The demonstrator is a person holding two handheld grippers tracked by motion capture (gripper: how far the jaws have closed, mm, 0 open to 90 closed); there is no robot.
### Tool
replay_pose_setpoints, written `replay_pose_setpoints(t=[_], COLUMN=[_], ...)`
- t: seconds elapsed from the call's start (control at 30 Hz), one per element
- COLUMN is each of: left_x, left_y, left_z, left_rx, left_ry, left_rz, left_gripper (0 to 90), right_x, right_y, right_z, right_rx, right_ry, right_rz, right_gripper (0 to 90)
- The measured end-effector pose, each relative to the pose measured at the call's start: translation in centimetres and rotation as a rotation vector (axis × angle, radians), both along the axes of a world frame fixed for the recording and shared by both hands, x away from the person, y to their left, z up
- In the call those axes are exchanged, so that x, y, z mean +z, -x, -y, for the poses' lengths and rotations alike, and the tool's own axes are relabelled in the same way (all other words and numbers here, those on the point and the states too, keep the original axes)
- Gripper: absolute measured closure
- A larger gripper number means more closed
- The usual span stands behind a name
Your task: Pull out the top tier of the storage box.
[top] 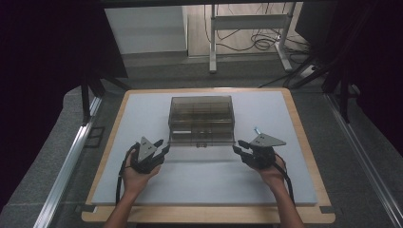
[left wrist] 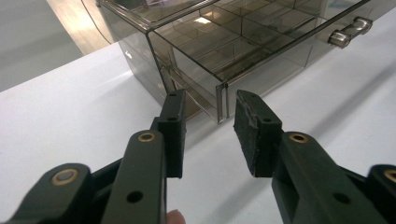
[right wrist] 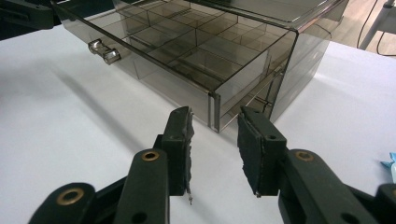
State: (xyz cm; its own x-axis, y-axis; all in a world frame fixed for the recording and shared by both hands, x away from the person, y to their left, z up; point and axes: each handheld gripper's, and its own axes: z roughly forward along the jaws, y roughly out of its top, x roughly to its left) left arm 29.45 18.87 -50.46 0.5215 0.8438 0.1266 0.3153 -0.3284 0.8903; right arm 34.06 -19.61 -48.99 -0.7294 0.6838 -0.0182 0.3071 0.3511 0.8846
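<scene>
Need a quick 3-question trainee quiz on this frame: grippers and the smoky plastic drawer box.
1. True or false: the left gripper is shut on the drawer box.
2. Which part does each gripper face? A) the handle B) a front corner of the pulled-out drawer C) the box's back wall
3. Fill in: the right gripper has its jaws ____.

Key: 1 false, both jaws stand apart, just short of the corner; 2 B; 3 open.
</scene>
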Motion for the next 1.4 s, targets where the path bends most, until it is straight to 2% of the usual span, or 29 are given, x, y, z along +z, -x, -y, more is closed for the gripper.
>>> replay_pose_setpoints(t=[0.17,0.27,0.5,0.73,0.87,1.13,1.4], left_x=[-0.1,-0.2,-0.3,-0.3,-0.4,-0.3,-0.4], left_y=[0.2,0.2,0.5,0.8,1.0,1.4,1.4], left_z=[-0.1,-0.3,-1.1,-1.7,-1.9,-2.5,-2.8], left_rx=[-0.011,-0.012,0.012,0.0,0.008,-0.004,-0.001], left_ry=[0.004,-0.005,-0.002,-0.01,-0.033,-0.022,-0.025], left_rz=[-0.008,-0.039,-0.032,-0.055,-0.052,-0.067,-0.077], left_gripper=[61.4,57.2,48.8,39.5,38.3,36.7,37.0], right_x=[-0.1,-0.1,-0.3,-0.5,-0.5,-0.5,-0.7], right_y=[0.3,0.5,1.0,1.3,1.5,1.5,1.4], right_z=[0.0,0.1,0.4,1.2,2.1,3.5,4.1], right_rx=[0.01,0.014,0.016,0.01,-0.012,-0.05,-0.078], right_ry=[-0.005,-0.009,-0.002,-0.004,-0.002,-0.001,0.011], right_rz=[-0.007,-0.011,-0.013,-0.025,-0.017,-0.021,-0.028], right_gripper=[59.4,57.4,52.5,47.3,46.9,46.2,45.8])
